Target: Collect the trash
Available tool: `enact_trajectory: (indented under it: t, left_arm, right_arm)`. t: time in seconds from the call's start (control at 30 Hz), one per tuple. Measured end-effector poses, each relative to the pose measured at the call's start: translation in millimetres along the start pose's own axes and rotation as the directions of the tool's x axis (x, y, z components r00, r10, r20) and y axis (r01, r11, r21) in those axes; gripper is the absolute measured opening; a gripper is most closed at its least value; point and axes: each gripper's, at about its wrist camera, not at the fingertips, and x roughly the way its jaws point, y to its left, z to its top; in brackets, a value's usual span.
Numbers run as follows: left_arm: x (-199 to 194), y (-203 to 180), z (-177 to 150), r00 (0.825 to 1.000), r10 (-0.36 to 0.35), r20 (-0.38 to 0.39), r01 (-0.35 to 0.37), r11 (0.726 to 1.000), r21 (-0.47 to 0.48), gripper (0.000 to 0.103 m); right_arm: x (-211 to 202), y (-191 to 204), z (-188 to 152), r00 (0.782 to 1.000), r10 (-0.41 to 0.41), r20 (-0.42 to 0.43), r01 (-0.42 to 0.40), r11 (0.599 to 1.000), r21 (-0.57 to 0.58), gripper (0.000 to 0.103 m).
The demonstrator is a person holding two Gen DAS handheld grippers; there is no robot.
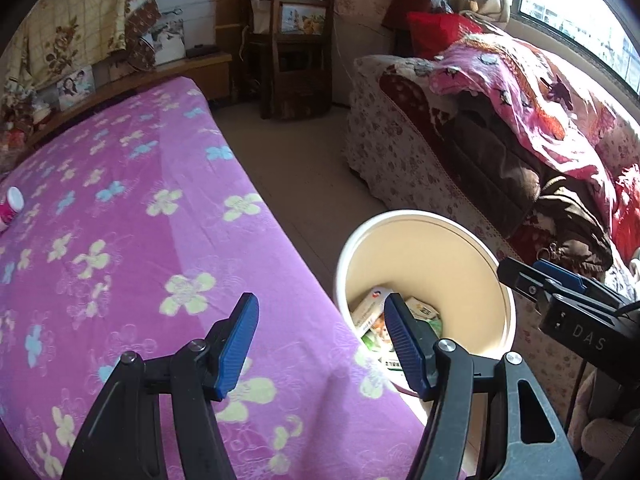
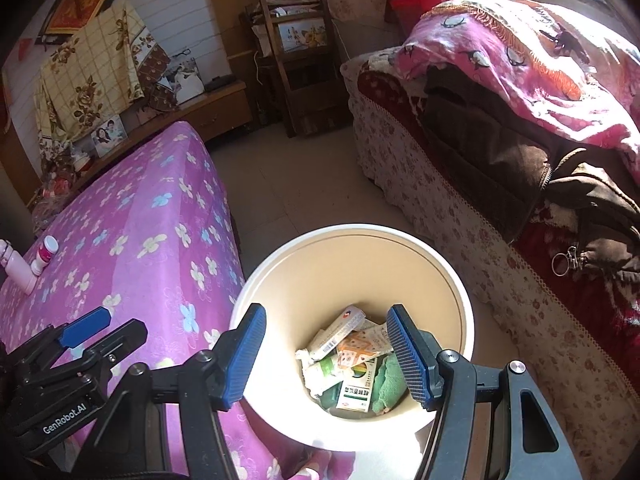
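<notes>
A white bin (image 2: 360, 272) with a cream inside stands on the floor beside the purple-clothed table (image 2: 140, 220). Several medicine boxes, packets and a green cloth (image 2: 352, 360) lie at its bottom. My right gripper (image 2: 326, 356) hangs open straight over the bin, with nothing between its blue pads. My left gripper (image 1: 320, 340) is open and empty too, over the table's edge next to the bin (image 1: 424, 256); its right finger covers part of the trash (image 1: 372, 312). A small pink-and-white bottle (image 1: 11, 208) lies on the table at the far left, also in the right wrist view (image 2: 44, 254).
A pale pink bottle (image 2: 18, 270) lies by the small one. A floral sofa (image 1: 420, 160) heaped with blankets and a brown jacket runs along the right. A wooden chair (image 1: 296, 48) and a low cabinet stand at the back. Tiled floor lies between table and sofa.
</notes>
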Motion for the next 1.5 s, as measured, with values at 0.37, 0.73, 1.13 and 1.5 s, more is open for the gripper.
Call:
enact_trajectory:
  t: [0.37,0.73,1.13,1.5]
  left_arm:
    - [-55,8,1,0.992,0.022,0.127,-0.023,1.000,0.010,0.066]
    - [-118,14,-3,0.965,0.032,0.259,-0.036,0.999,0.011,0.066]
    - [-161,22,-8,0.929,0.054,0.365,-0.061,0.998,0.006,0.066]
    - [-172,27,-11,0.917,0.064,0.393,-0.073,0.997,0.007,0.066]
  right_arm:
    - [-56,27,-15,0.990,-0.028,0.141,0.033,0.999,-0.027,0.067]
    - [-128,59,-18,0.955,-0.030,0.295,0.048,0.997,-0.055,0.075]
    - [-174,87,-21,0.924,-0.037,0.380,0.070,0.995,-0.074,0.076]
    - [-184,94,-22,0.917,-0.030,0.398,0.069,0.994,-0.084,0.077]
